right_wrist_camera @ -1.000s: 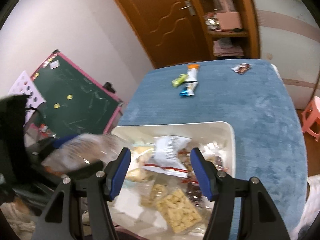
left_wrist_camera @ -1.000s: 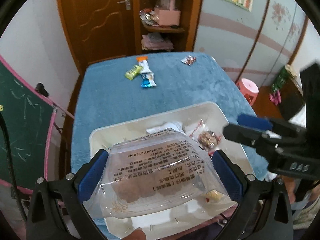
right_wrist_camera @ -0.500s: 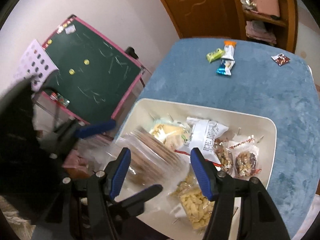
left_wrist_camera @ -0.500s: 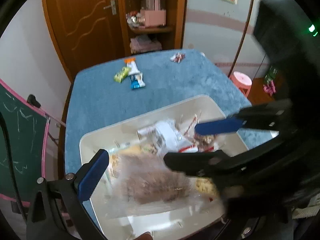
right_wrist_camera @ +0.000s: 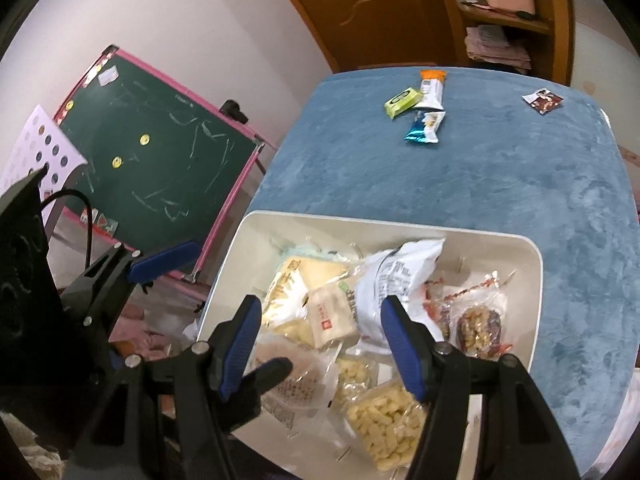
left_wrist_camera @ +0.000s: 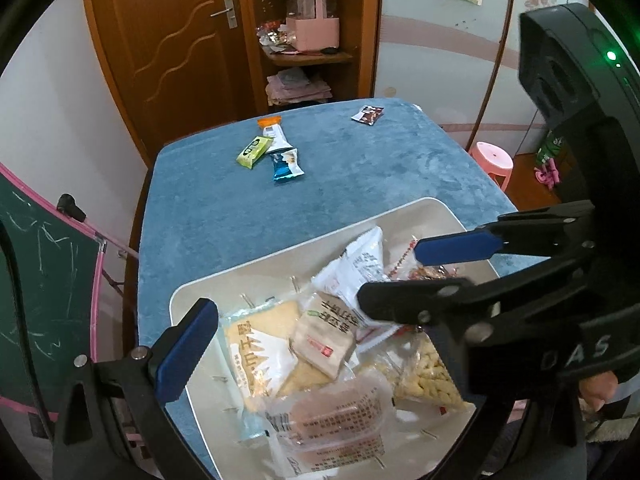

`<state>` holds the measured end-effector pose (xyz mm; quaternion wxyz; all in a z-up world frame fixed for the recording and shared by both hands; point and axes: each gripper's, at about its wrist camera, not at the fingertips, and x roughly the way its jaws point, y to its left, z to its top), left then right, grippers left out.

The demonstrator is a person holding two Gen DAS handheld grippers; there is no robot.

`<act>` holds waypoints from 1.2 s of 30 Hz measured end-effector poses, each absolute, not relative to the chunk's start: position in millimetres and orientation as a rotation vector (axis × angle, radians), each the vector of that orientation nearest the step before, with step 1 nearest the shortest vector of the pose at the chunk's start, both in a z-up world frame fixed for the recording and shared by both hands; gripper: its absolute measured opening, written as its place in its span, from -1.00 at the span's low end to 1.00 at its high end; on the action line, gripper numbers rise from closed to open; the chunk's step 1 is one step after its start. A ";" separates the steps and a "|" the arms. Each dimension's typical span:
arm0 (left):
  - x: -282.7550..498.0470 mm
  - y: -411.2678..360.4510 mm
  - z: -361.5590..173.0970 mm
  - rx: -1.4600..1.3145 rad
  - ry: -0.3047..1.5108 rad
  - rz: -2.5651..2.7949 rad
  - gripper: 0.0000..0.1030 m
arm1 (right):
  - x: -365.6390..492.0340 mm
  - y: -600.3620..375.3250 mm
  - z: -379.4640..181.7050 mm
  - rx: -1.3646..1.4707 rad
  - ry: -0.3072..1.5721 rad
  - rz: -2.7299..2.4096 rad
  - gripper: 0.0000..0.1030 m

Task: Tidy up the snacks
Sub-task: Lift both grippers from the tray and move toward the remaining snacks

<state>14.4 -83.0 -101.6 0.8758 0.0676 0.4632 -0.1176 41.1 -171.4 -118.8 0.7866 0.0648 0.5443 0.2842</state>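
Observation:
A white tray (left_wrist_camera: 280,261) (right_wrist_camera: 535,280) on the blue table holds several snack packets. A clear packet of brown cakes (left_wrist_camera: 332,428) (right_wrist_camera: 296,384) lies at the tray's near end, free of my fingers. My left gripper (left_wrist_camera: 304,360) is open and empty above the tray's near left corner; only its left finger (left_wrist_camera: 186,350) shows. My right gripper (right_wrist_camera: 322,338) (left_wrist_camera: 400,276) is open and empty over the middle of the tray, crossing the left wrist view. On the far table lie a green bar (left_wrist_camera: 254,152), an orange-topped bar (left_wrist_camera: 273,136), a blue packet (left_wrist_camera: 286,165) and a dark red packet (left_wrist_camera: 368,114).
A green chalkboard (right_wrist_camera: 156,160) with a pink frame stands left of the table. A wooden door (left_wrist_camera: 168,48) and a shelf unit (left_wrist_camera: 312,40) are behind it. A pink stool (left_wrist_camera: 493,160) stands to the right of the table.
My left gripper opened and let go of the clear cake packet, which now lies in the tray. My right gripper moved in over the tray, across the left view.

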 end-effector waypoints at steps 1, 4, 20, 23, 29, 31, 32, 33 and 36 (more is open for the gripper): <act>17.6 -81.8 -100.8 0.140 0.969 -0.247 0.99 | 44.6 -173.0 -116.8 0.141 1.169 0.604 0.22; 30.5 -77.0 -96.1 0.144 0.968 -0.243 0.99 | 54.9 -176.3 -108.9 0.133 1.152 0.580 0.22; 157.6 -53.6 -3.0 0.275 0.826 -0.104 0.99 | 162.2 -200.5 -13.6 0.090 0.968 0.384 0.22; 193.6 -45.4 20.5 0.278 0.787 -0.046 0.99 | 188.7 -204.9 5.7 0.093 0.933 0.341 0.22; 273.9 -30.5 38.2 0.242 0.773 0.025 0.99 | 247.1 -207.2 13.5 0.108 0.922 0.273 0.22; 303.8 -26.1 28.7 0.244 0.780 0.064 0.99 | 267.1 -205.3 3.0 0.118 0.936 0.258 0.22; 315.5 -24.2 21.3 0.239 0.793 0.078 0.99 | 276.4 -204.8 -4.7 0.126 0.950 0.250 0.22; 334.4 -19.8 6.8 0.225 0.823 0.086 0.99 | 286.9 -204.7 -14.9 0.140 0.971 0.240 0.22; 370.2 -13.0 -37.2 0.218 0.899 0.111 0.99 | 313.1 -203.1 -58.5 0.179 1.060 0.227 0.22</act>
